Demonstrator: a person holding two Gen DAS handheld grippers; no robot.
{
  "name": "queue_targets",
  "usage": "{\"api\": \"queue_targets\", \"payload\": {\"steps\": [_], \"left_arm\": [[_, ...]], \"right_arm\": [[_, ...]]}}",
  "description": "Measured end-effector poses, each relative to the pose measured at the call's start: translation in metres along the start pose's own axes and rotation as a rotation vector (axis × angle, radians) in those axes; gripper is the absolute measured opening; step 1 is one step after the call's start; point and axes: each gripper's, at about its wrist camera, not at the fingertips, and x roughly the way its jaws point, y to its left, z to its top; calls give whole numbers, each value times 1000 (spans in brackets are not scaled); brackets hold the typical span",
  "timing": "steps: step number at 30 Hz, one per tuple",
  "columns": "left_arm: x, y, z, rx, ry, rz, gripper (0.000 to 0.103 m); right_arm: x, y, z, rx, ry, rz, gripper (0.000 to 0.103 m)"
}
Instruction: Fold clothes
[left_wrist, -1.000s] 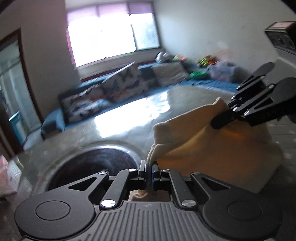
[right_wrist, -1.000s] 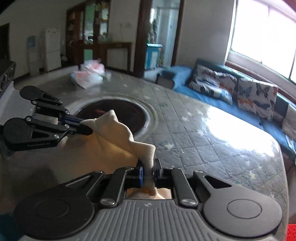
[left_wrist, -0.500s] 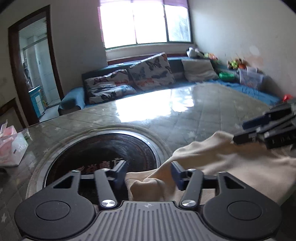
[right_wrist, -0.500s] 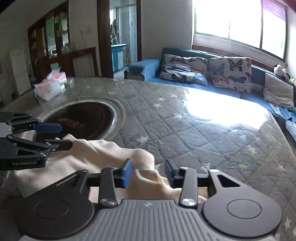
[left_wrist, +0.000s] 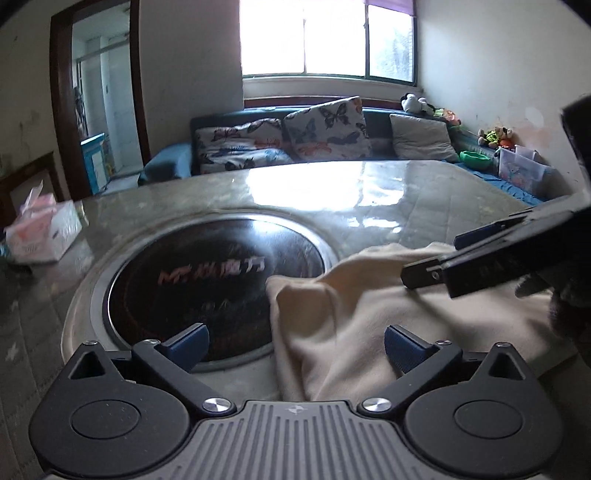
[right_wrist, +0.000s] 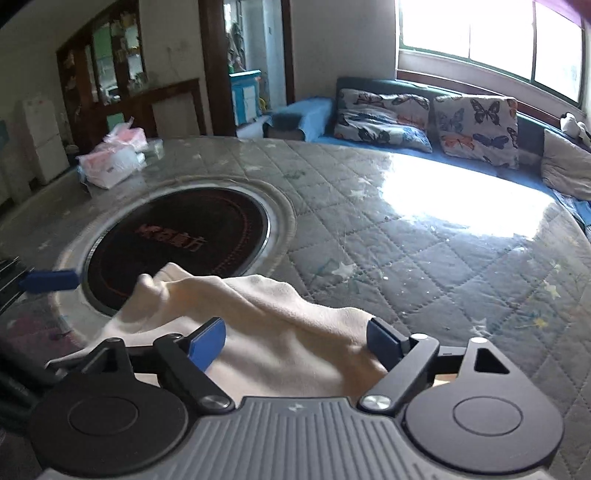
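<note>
A cream cloth (left_wrist: 369, 325) lies crumpled on the quilted table, its near edge lapping over the rim of the round black hotplate (left_wrist: 218, 280). My left gripper (left_wrist: 295, 345) hovers over the cloth's left corner; its jaws are opening wide and the blue pads touch nothing. In the right wrist view the same cloth (right_wrist: 266, 332) spreads under my right gripper (right_wrist: 295, 339), whose jaws are also opening, with a fold lying loose between them. The right gripper's fingers (left_wrist: 480, 258) reach in from the right in the left wrist view. A blue fingertip (right_wrist: 51, 280) of the left gripper shows at the left edge.
The black hotplate (right_wrist: 177, 236) is sunk into the table (right_wrist: 406, 236), which has a grey quilted cover under glossy plastic. A tissue pack (left_wrist: 40, 232) and pink packets (right_wrist: 118, 155) sit at the table's far left. A sofa with butterfly cushions (left_wrist: 325, 129) stands behind.
Both grippers went from shut on the cloth's corners to wide open. The cloth dropped from a lifted hold onto the table, and both hands came down and rolled level.
</note>
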Motion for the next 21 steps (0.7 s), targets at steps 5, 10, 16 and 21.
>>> {"api": "queue_targets", "payload": {"steps": [5, 10, 16, 21], "left_arm": [[1, 2, -6, -12, 12, 6, 103], [0, 6, -9, -28, 17, 15, 103], [-3, 13, -5, -59, 3, 21, 103], [-1, 15, 5, -85, 0, 42, 103]], "right_arm": [[17, 0, 2, 16, 25, -44, 102], [19, -5, 6, 46, 25, -61, 103], [-9, -9, 5, 58, -57, -54, 103], [-35, -8, -9, 47, -100, -56, 103]]}}
